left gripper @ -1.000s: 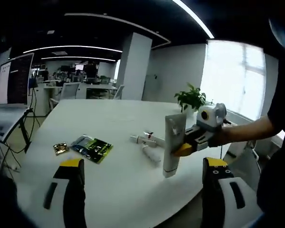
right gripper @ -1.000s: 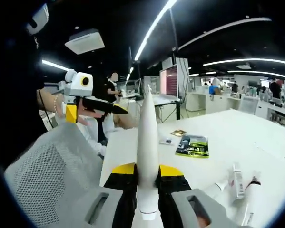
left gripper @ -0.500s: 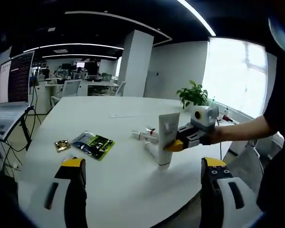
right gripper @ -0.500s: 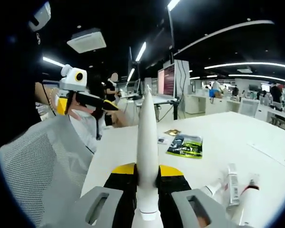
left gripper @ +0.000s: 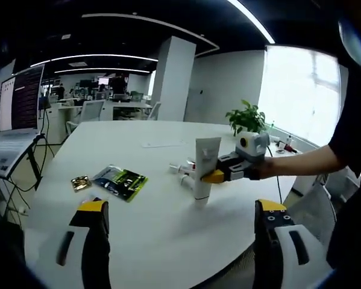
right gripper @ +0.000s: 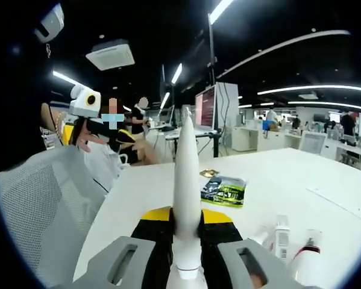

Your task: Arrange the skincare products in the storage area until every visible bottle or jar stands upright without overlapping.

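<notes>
Open-plan office surrounds a white table. On it the right gripper is clamped on a white tube held upright, cap touching the tabletop, just beside several lying tubes. Nearer, the left gripper has its jaws wide apart, gripping nothing, well apart from a green packet far left.

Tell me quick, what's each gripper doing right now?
Left gripper: open, jaws spread wide, holding nothing.
Right gripper: shut on the white tube, standing it cap-down on the table.

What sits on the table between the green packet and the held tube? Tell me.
Nothing: in the left gripper view, the white table is bare between the green packet and the tube clamped upright in the right gripper.
</notes>
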